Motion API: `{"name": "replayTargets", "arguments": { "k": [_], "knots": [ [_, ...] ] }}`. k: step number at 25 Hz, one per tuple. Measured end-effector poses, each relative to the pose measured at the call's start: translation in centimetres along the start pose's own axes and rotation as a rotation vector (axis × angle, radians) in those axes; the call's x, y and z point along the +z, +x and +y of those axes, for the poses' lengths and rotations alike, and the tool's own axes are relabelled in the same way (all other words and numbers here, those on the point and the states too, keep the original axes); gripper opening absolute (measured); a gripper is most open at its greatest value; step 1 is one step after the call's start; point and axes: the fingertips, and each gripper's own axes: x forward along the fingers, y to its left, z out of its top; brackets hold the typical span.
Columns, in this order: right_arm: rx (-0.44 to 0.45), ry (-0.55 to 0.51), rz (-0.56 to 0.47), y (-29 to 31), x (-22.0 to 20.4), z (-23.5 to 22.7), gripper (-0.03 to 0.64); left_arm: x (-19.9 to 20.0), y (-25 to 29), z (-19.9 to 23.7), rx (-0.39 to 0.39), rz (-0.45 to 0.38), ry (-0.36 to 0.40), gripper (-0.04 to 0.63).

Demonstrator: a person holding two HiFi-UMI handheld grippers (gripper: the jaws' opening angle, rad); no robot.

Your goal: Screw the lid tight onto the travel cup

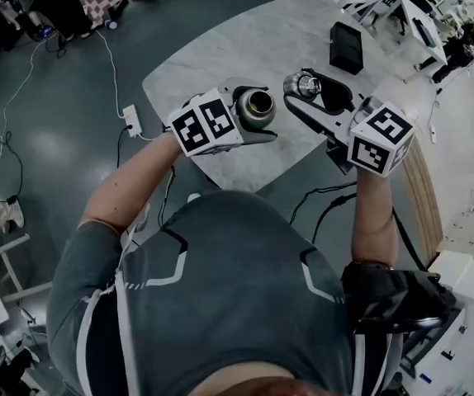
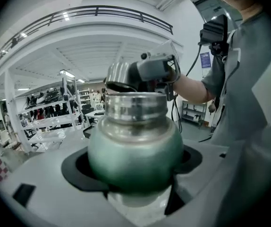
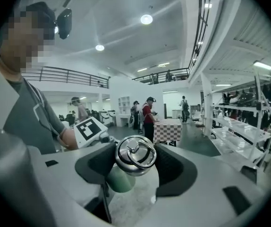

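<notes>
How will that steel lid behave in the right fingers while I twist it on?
Probably slippery: the lid is polished, domed metal, so it may spin in the grip. Likely rigid, won't crush. Its top ring looks hinged and may flop.

No word, number or brand name can be read anywhere. The left white cube (image 1: 206, 122) and the right white cube (image 1: 383, 136) carry only black square code patterns, without any letters. One such black square pattern (image 3: 89, 131) also shows in the right gripper view. A small blue sheet (image 2: 205, 60) on the wall behind the person has some print, but it is too small to read.
</notes>
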Motion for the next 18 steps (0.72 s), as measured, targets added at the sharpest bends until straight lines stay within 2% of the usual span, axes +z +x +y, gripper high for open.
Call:
{"name": "replayTargets", "arguments": {
  "k": [4, 7, 12, 18],
  "knots": [
    [0.095, -0.061, 0.032, 0.3, 0.7, 2.7, 0.276, 0.1, 0.3, -1.2, -0.031, 0.023, -0.015, 0.398],
    [0.172, -0.09, 0.054, 0.4, 1.0, 4.4, 0.276, 0.5, 0.4, -1.5, -0.03, 0.018, -0.03, 0.398],
    [0.25, -0.145, 0.122, 0.6, 0.5, 6.0, 0.276, 1.2, 0.8, -2.1, -0.016, 0.016, -0.064, 0.397],
    [0.328, -0.165, 0.18, 1.9, -1.1, 7.5, 0.276, 0.1, 0.7, -3.1, -0.026, 0.03, -0.035, 0.397]
  ]
}}
